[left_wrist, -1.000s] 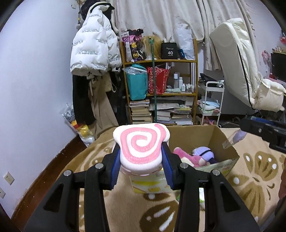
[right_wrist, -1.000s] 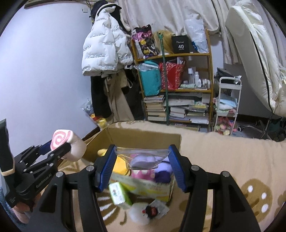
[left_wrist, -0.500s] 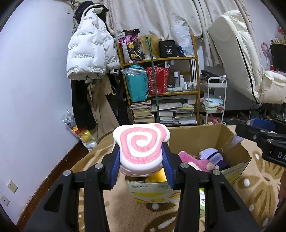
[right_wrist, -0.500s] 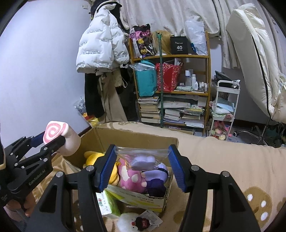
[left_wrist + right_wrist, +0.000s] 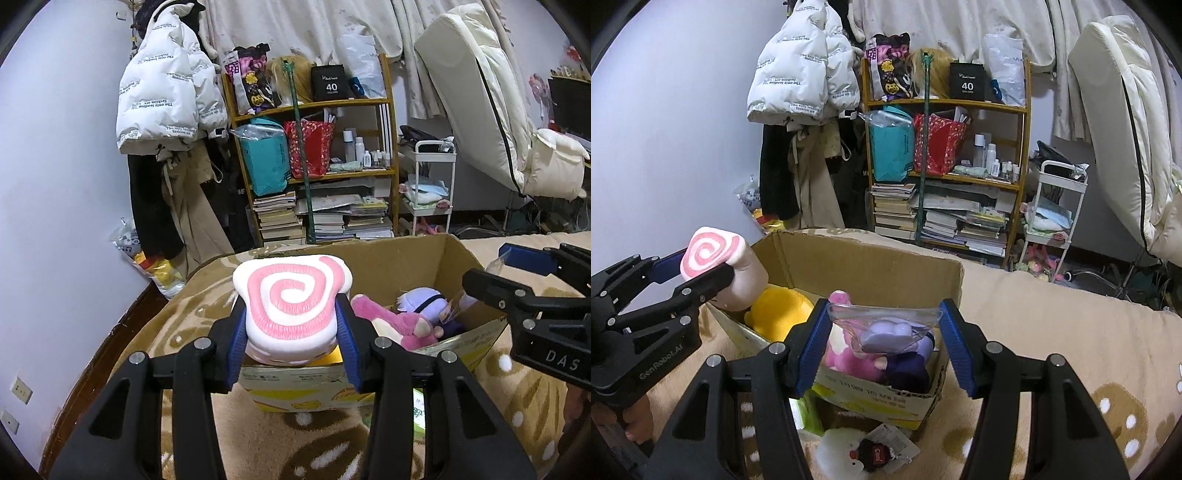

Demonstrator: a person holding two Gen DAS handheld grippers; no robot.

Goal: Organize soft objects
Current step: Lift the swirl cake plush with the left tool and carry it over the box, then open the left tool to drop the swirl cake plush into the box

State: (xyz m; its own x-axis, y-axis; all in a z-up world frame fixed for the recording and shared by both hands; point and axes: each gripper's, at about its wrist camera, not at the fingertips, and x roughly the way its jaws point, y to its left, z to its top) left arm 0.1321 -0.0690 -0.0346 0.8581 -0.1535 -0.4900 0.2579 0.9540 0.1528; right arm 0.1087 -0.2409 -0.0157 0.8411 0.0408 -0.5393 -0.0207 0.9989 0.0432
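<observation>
My left gripper [image 5: 291, 325] holds a pink-and-white swirl plush [image 5: 291, 295] over the near-left corner of an open cardboard box [image 5: 402, 266]. Its jaws are opening slightly, and the pads still press the plush's sides. From the right wrist view the swirl plush [image 5: 709, 254] hangs above the box's left end. My right gripper [image 5: 884, 334] is shut on a clear plastic bag [image 5: 871, 314] with a purple soft piece inside, over the box's near edge. Inside the box [image 5: 871, 258] lie a pink plush [image 5: 399, 321], a purple plush [image 5: 421, 299] and a yellow plush [image 5: 779, 310].
The box stands on a beige patterned carpet [image 5: 1052, 321]. A white plush with a tag [image 5: 849, 450] and a green pack [image 5: 809, 417] lie in front of it. Behind stand a cluttered wooden shelf [image 5: 314, 177], a white cart [image 5: 432, 192] and hanging coats [image 5: 166, 92].
Both grippers have sunk toward the box with their loads, so the box and the plush toys inside look nearer. The grips on the swirl plush and the bag look unchanged.
</observation>
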